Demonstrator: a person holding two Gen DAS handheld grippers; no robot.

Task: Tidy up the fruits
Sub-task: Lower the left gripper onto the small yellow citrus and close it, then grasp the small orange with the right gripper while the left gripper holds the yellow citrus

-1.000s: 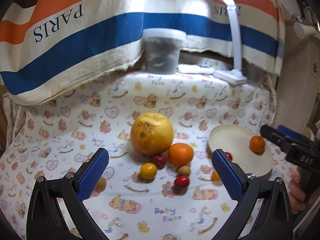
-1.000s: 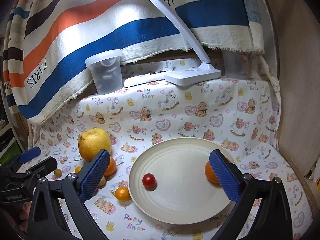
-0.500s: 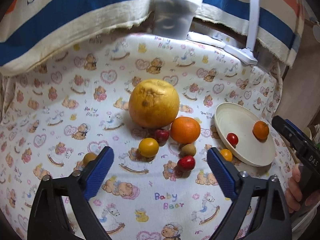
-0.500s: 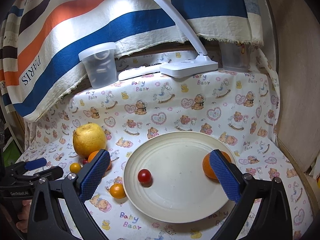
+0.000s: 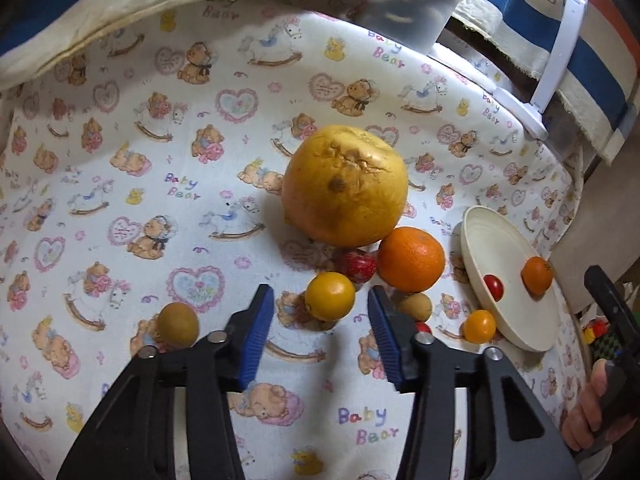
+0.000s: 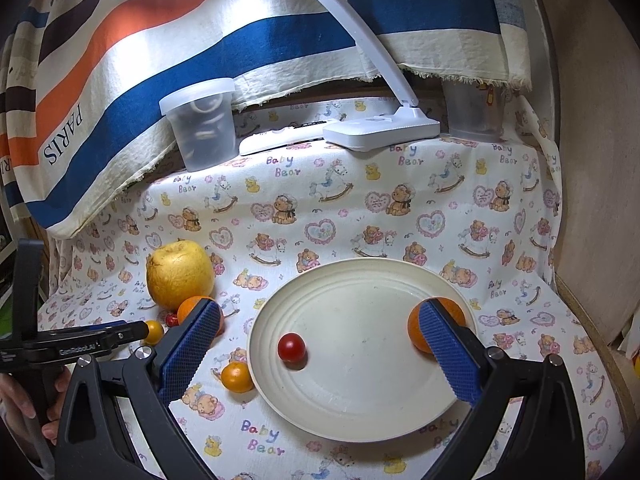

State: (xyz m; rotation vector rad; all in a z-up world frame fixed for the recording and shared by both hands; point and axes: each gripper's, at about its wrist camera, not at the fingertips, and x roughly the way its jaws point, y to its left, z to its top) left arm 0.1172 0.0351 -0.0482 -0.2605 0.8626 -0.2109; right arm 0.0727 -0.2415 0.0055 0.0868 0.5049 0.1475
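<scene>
Partly hidden: small red fruit (image 5: 423, 326) behind left gripper (image 5: 321, 322), whose closing jaws flank, untouched, a small round yellow fruit (image 5: 329, 295) on bear-print cloth (image 5: 120, 184); right gripper (image 6: 320, 354) wide, empty, over cream plate (image 6: 360, 412).

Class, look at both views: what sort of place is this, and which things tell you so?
Probably a home tabletop set up for a sorting task, not a lab. Clues: a nursery-print cloth as the table cover, a striped towel hung as backdrop, and a white desk lamp lighting the fruit and plate.

A lit white desk lamp (image 6: 376, 128) stands before a striped cloth (image 6: 200, 40); a bear-print cloth (image 6: 360, 208) covers the table.
</scene>
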